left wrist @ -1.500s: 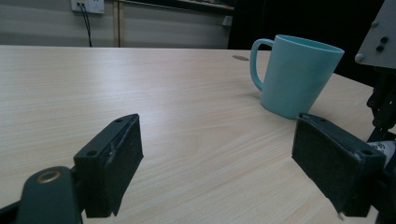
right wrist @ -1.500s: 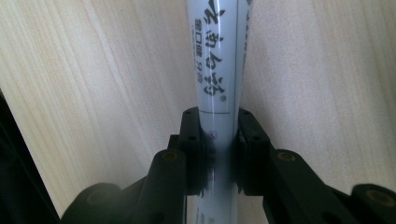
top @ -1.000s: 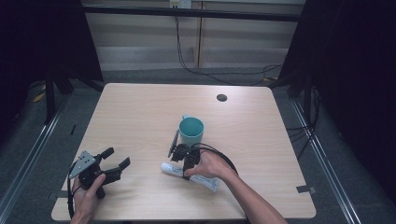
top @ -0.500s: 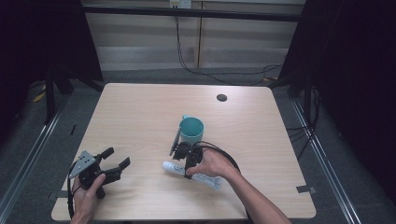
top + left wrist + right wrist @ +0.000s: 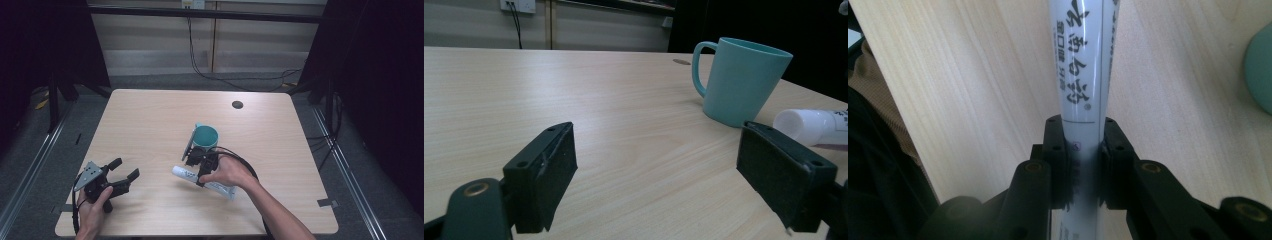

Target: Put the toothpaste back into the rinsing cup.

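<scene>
A white tube [image 5: 205, 181] with black print lies slantwise near the middle of the table, its cap end to the left. My right gripper [image 5: 200, 176] points down over it and is shut on the white tube [image 5: 1083, 75], both pads pressing its sides. Just behind stands a teal mug [image 5: 205, 136] with its handle to the left. My left gripper [image 5: 126, 170] rests low at the front left, jaws wide open with nothing between them; past it I see the teal mug [image 5: 741, 82] and the tube's cap end [image 5: 811, 127].
A small dark round disc [image 5: 237, 104] sits on the wooden table [image 5: 150, 120] at the back right. A black cable [image 5: 245, 162] loops from the right gripper beside the mug. Dark frames and floor surround the table.
The right gripper has risen a little with the tube in its jaws. The left gripper has stayed where it was.
</scene>
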`<state>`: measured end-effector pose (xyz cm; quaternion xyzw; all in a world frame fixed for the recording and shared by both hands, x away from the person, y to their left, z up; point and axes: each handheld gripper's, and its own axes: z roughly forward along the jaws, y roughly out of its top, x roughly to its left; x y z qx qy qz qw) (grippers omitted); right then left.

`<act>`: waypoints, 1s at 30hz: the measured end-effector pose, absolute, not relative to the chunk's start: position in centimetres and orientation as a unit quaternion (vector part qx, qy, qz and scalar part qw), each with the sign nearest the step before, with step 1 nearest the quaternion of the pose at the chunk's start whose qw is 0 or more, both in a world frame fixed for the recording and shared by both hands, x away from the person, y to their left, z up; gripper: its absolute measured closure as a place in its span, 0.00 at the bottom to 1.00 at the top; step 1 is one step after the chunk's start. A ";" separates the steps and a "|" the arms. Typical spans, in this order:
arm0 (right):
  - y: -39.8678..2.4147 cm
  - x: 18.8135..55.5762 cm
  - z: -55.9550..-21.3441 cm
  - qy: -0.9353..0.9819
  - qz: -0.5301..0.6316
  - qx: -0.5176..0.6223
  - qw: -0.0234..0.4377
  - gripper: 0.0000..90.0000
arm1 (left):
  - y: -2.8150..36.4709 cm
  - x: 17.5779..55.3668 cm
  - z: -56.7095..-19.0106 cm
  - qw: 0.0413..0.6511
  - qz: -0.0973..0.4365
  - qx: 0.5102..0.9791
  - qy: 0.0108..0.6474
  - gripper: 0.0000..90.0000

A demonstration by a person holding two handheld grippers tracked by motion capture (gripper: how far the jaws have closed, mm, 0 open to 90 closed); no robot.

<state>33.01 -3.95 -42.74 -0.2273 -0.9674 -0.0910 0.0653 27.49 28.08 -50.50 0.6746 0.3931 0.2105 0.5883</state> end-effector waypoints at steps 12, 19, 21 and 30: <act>-4.6 32.8 -41.2 -0.960 -0.130 -0.242 0.055 0.86 | 28.0 27.5 -50.5 0.590 0.210 0.672 0.395 0.18; -5.1 32.9 -40.2 -0.955 -0.159 -0.248 0.042 0.86 | 28.0 27.5 -50.5 0.589 0.210 0.673 0.395 0.18; -5.2 32.9 -39.9 -0.953 -0.168 -0.250 0.041 0.86 | 28.0 27.5 -50.5 0.589 0.211 0.672 0.396 0.18; -5.9 32.9 -38.7 -0.934 -0.236 -0.267 0.023 0.86 | 28.0 27.5 -50.5 0.589 0.210 0.673 0.396 0.18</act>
